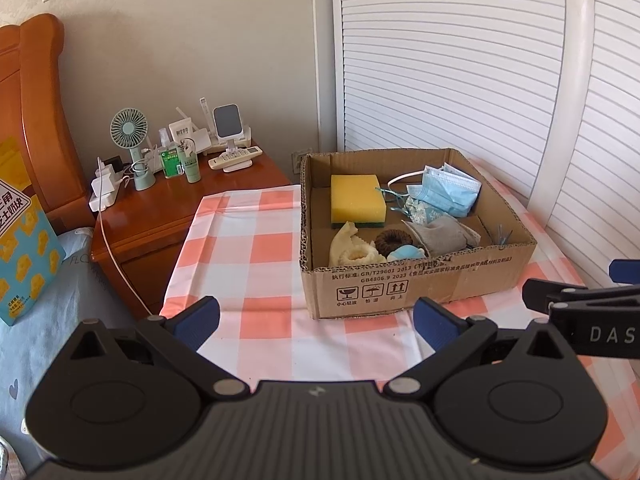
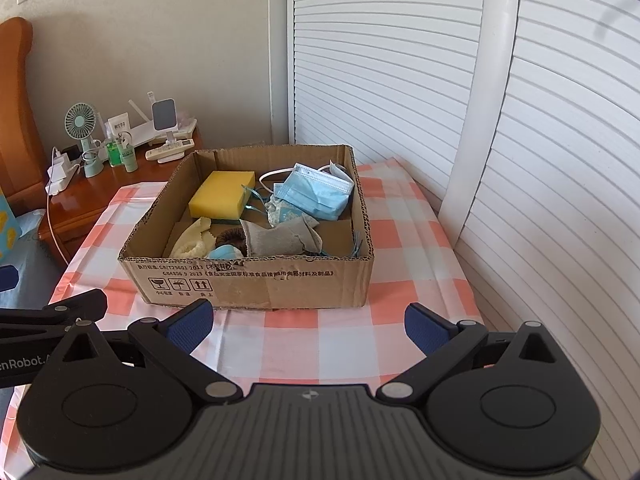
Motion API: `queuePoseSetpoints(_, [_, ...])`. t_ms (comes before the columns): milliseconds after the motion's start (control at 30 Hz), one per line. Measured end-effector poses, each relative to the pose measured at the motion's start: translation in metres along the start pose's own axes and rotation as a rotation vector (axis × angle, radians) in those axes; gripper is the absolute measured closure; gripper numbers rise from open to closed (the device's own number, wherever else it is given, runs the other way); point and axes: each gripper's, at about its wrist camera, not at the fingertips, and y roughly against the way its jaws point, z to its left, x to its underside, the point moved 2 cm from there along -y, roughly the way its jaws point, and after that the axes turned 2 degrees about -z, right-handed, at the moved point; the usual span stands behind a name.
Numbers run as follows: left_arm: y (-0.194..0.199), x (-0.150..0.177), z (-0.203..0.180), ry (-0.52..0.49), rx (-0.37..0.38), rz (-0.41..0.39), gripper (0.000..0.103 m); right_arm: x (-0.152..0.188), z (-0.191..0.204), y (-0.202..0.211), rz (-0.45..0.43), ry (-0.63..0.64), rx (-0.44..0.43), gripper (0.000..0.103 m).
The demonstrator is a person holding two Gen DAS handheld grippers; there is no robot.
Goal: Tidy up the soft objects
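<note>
A cardboard box [image 1: 384, 286] [image 2: 256, 284] stands on the checked cloth and holds the soft things. Inside lie a yellow sponge [image 1: 357, 199] [image 2: 222, 193], blue face masks [image 1: 448, 190] [image 2: 320, 196], a grey sock [image 1: 444, 236] [image 2: 276, 238], a cream cloth [image 1: 352, 246] [image 2: 192, 240], a brown hair tie [image 1: 394, 240] [image 2: 230, 236] and a small blue item [image 1: 406, 254] [image 2: 224, 253]. My left gripper [image 1: 316, 322] hovers open in front of the box, nothing between its fingers. My right gripper [image 2: 308, 324] is also open and empty, just short of the box's near wall.
A wooden nightstand [image 1: 160, 208] [image 2: 80, 200] at the left carries a mint fan [image 1: 130, 132], bottles, chargers and a remote. White slatted doors [image 1: 460, 60] rise behind and to the right. A snack bag [image 1: 20, 232] lies on the bed at far left.
</note>
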Motion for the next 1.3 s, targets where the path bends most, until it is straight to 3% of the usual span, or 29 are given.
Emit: queuePoseSetpoints(1300, [0.0005,0.0013,-0.0017,-0.004,-0.008,0.009,0.001,0.0007,-0.0019,0.0014,-0.002,0.003,0.0,0.0])
